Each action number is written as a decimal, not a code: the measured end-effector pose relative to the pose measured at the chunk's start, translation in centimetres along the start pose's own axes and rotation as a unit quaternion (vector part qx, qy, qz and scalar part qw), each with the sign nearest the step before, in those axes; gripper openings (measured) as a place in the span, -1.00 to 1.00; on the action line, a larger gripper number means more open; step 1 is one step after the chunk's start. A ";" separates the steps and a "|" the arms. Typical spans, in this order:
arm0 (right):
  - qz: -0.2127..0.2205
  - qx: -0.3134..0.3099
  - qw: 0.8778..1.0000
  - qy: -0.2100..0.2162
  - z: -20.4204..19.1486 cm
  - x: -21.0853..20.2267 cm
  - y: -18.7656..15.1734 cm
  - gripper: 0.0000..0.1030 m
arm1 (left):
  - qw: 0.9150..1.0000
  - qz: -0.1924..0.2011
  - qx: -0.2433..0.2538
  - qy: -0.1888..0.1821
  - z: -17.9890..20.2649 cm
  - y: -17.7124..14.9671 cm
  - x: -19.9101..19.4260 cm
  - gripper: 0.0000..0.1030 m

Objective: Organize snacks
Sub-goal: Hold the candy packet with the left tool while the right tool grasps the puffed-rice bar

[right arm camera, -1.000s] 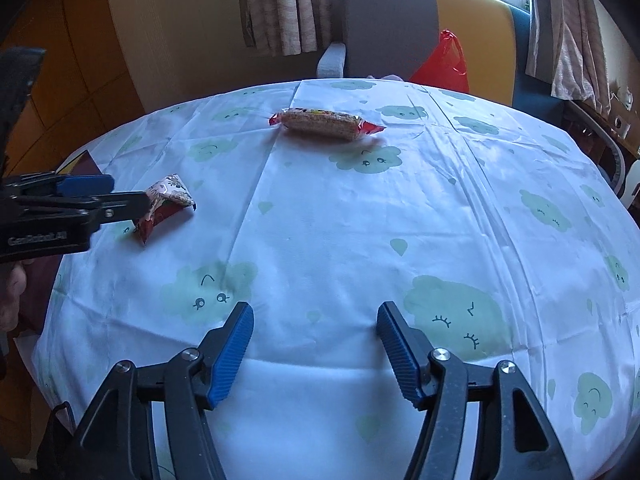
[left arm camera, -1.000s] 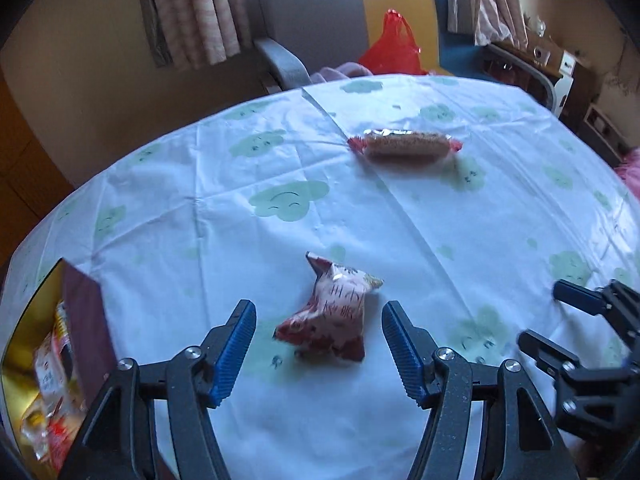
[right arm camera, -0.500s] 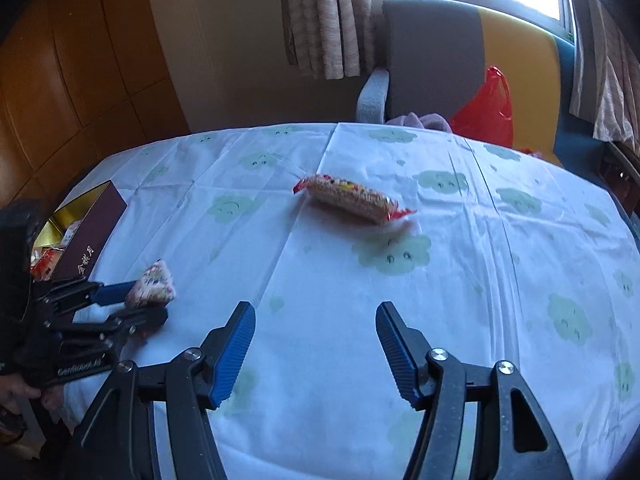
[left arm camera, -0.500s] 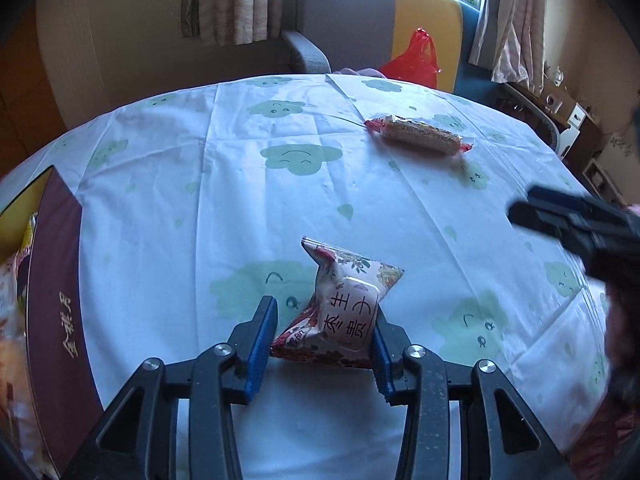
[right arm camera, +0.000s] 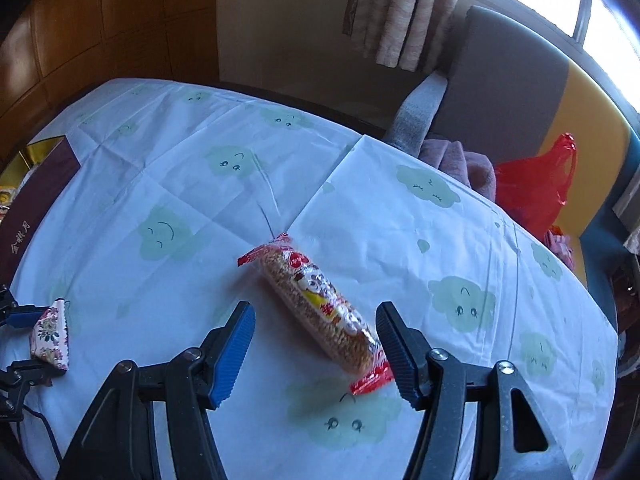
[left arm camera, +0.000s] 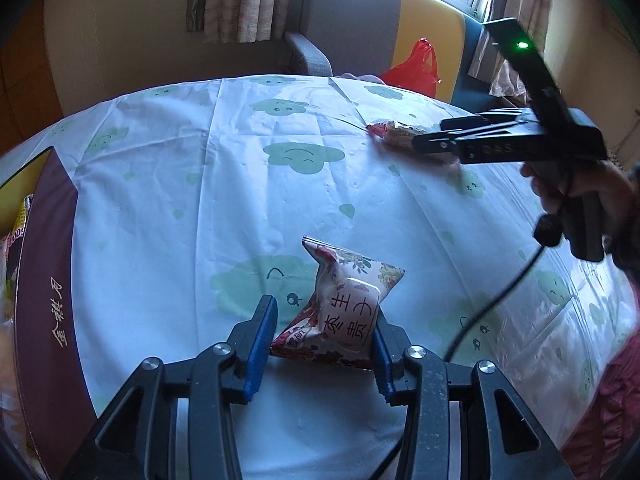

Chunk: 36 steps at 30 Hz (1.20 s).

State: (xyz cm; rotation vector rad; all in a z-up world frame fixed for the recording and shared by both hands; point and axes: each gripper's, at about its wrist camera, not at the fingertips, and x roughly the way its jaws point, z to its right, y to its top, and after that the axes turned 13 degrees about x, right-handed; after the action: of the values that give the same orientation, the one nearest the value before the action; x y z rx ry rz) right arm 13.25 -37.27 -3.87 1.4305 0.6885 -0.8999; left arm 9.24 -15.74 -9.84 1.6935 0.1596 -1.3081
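Your left tongs (left arm camera: 322,330) are clamped on the small flowered snack packet (left arm camera: 342,312): both blue pads press against its sides, and it sits low in the left wrist view, at about 6 o'clock, over the cloud-print tablecloth (left arm camera: 240,184) that covers the bench. In the right wrist view the same packet (right arm camera: 50,334) shows at 9 o'clock, pinched at the far left edge of the cloth. Your right tongs (right arm camera: 316,350) stand spread wide with the long rice-cracker bar (right arm camera: 320,308) lying between them on the cloth; the bar runs on a slant from about 11 o'clock down toward 5 o'clock, its red crimped end just beside the right pad, and whether it touches that pad you cannot tell. The left pad is well apart from it. From the left wrist view the right tongs (left arm camera: 430,140) hover at 2 o'clock over that bar (left arm camera: 396,134), of which only the near end shows, with your right hand (left arm camera: 580,188) on the handle. The maroon box (left arm camera: 42,264) with gold lettering lies open at 9 o'clock, with wrapped snacks inside. Beyond the bench at 12 o'clock stands a grey and yellow armchair (left arm camera: 360,20) holding a red plastic bag (left arm camera: 416,66).
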 end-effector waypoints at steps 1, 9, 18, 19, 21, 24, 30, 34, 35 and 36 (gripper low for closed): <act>-0.007 -0.004 1.000 -0.002 0.1 0.7 0.4 0.24 | 1.000 0.001 -0.001 0.000 0.0 0.0 0.0 -0.14; -0.041 0.006 0.999 0.027 -1.6 1.9 -0.6 -0.45 | 1.000 0.005 -0.004 0.005 0.1 -0.1 0.1 -0.14; -0.043 0.074 0.996 0.028 -4.9 -3.6 -9.1 -0.44 | 1.000 0.007 0.005 0.016 0.5 -0.1 0.0 -0.14; -0.040 0.082 0.996 0.025 -5.2 -4.2 -10.0 -0.44 | 1.000 0.005 0.001 0.016 0.4 0.0 -0.1 -0.15; -0.029 0.095 0.995 0.021 -5.7 -5.2 -11.7 -0.44 | 1.000 -0.002 -0.011 0.014 0.2 0.2 -0.2 -0.15; -0.008 0.120 0.993 0.017 -6.4 -6.2 -13.2 -0.43 | 1.000 -0.005 -0.019 0.023 0.1 0.3 -1.1 -0.15; 0.056 0.125 0.991 -0.007 -6.9 -6.0 -13.9 -0.43 | 0.998 0.023 -0.010 0.062 0.9 0.4 -5.5 -0.15; 0.074 0.110 0.991 -0.026 -7.7 -6.1 -14.3 -0.43 | 0.996 0.039 -0.017 0.076 0.8 0.2 -8.1 -0.15; 0.075 0.111 0.991 -0.025 -7.6 -6.2 -14.4 -0.43 | 0.996 0.042 -0.017 0.080 0.9 0.1 -8.7 -0.15; 0.076 0.113 0.990 -0.022 -7.6 -6.1 -14.3 -0.43 | 0.995 0.044 -0.017 0.083 0.9 0.0 -9.1 -0.15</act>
State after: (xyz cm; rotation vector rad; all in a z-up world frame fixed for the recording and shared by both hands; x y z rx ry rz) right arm -1.17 -28.03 -6.62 1.6348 0.4473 -0.9086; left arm 4.78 -12.55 -2.47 1.7612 0.2013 -1.0936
